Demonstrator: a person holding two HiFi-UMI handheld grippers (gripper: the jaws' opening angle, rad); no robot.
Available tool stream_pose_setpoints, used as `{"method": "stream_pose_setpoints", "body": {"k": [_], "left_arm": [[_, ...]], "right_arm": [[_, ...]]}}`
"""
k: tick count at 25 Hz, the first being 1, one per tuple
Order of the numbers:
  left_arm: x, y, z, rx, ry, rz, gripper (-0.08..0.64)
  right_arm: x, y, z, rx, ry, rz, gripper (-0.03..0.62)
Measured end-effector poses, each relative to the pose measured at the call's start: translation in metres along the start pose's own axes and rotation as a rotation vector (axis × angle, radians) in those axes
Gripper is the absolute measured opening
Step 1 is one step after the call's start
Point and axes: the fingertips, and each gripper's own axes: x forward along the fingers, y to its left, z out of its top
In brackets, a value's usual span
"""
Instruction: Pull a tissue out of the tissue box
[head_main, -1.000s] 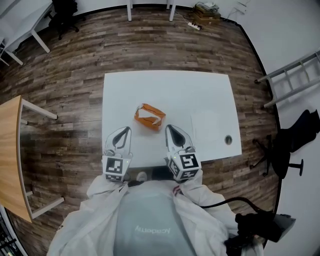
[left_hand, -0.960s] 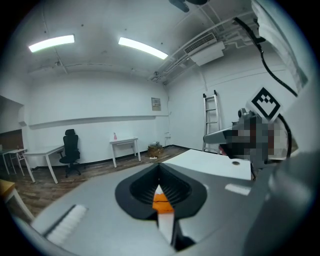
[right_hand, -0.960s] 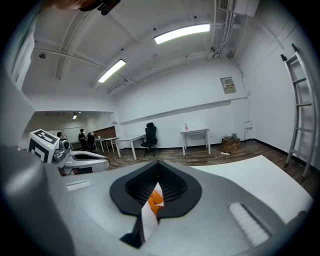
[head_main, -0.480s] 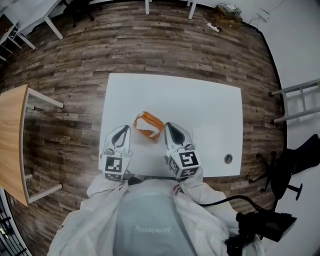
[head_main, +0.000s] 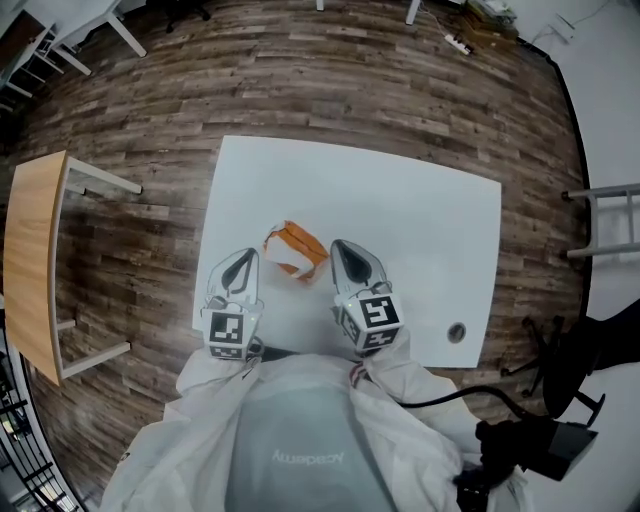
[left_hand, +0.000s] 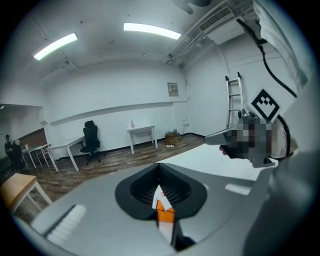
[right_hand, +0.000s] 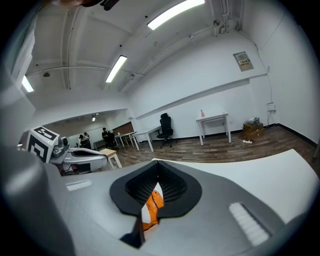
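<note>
An orange tissue box (head_main: 297, 248) with white at its top lies on the white table (head_main: 400, 210), a little in from the near edge. My left gripper (head_main: 244, 260) sits just left of the box and my right gripper (head_main: 340, 250) just right of it, both shut and holding nothing. In the left gripper view the box (left_hand: 165, 214) shows through the slit of the left gripper (left_hand: 159, 190). The right gripper (right_hand: 157, 186) likewise frames the box (right_hand: 152, 204) ahead of it. Neither gripper touches the box.
A small round grommet (head_main: 457, 332) sits in the table's near right corner. A wooden side table (head_main: 32, 262) stands to the left, a stepladder (head_main: 608, 220) and an office chair base (head_main: 565, 345) to the right. The person's white sleeves hide the table's near edge.
Both grippers have moved forward and slightly down, so their tips now flank the tissue box instead of lying short of it. The jaws stay shut.
</note>
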Motion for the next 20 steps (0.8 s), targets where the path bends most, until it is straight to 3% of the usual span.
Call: {"method": "stream_pose_setpoints", "body": {"k": [12, 20], "left_arm": [[0.002, -0.003, -0.006, -0.006, 0.028, -0.007, -0.002], [0.015, 0.008, -0.006, -0.009, -0.006, -0.067, -0.002]], "right_arm": [[0.004, -0.003, -0.009, 0.013, 0.034, 0.005, 0.0], [0.007, 0.001, -0.004, -0.004, 0.039, -0.055, 0.001]]}}
